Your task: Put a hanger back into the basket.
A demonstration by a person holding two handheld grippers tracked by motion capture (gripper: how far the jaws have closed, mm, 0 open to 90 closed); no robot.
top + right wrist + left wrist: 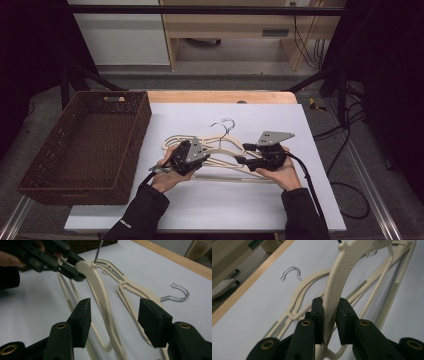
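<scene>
White sheet (200, 200) covers most of a wooden table (220, 96), with some pale cabinets and dangling cables further back on the floor, pretty dim room overall. On the sheet's left edge sits a dark brown woven basket (40, 170), and nothing shows inside it from the high view. Middle of the sheet has a little heap of cream plastic hangers (220, 150) with metal hooks, overlapping each other so I honestly can't count them for sure. The left gripper (196, 156) is clamped onto one textured hanger (342, 272); in the left gripper view both black pads are pressed flat against the wide patterned arm of it, and that arm looks lifted up off the others lying flat underneath. One loose metal hook (292, 272) lies on the sheet nearby, toward the wooden edge. The right gripper (241, 153) is spread wide; in the right gripper view its two pads (80, 320) stand well apart with the same cream hanger arm running between them, not touching either one as far as I can see. You can also see the left gripper across from it, pinching the hanger up by the neck where the hook comes out.
</scene>
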